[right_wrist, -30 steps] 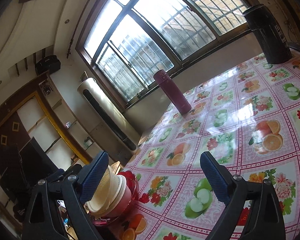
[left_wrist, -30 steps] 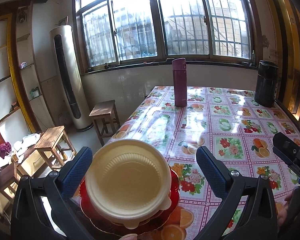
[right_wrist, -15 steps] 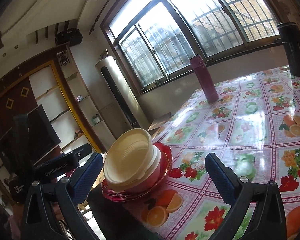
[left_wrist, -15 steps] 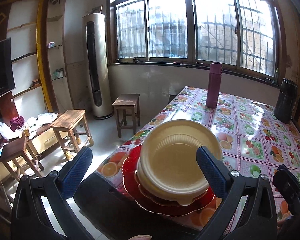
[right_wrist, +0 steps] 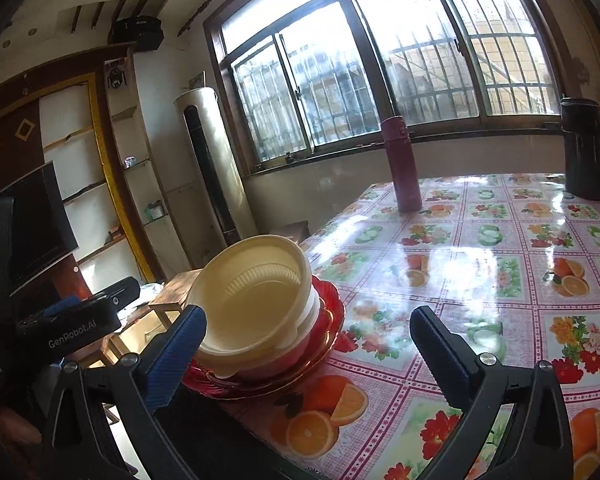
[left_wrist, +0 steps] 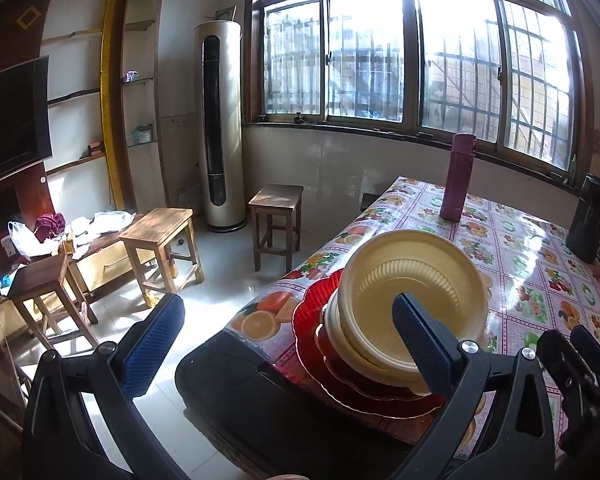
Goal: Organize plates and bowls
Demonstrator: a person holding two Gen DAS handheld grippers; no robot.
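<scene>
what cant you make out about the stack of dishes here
- How many cream plastic bowls are nested: rims overlap in both views.
- The red scalloped plates under them: count unclear, and the left gripper's blue finger pad covers part.
- Near table edge: in shadow, cut off by gripper frames.

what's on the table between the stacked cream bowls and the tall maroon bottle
Nothing: only bare fruit-print tablecloth between the cream bowls and maroon bottle, clearest in the right wrist view.

Bench (right_wrist: 480,280) count: one stack of cream bowls (right_wrist: 256,300), number within unclear, seated on red scalloped plates (left_wrist: 312,312), at least two. One maroon flask (right_wrist: 402,164), one black canister (right_wrist: 584,148). Off the bench: three wooden stools (left_wrist: 160,224), one tower air conditioner (left_wrist: 220,120).
</scene>
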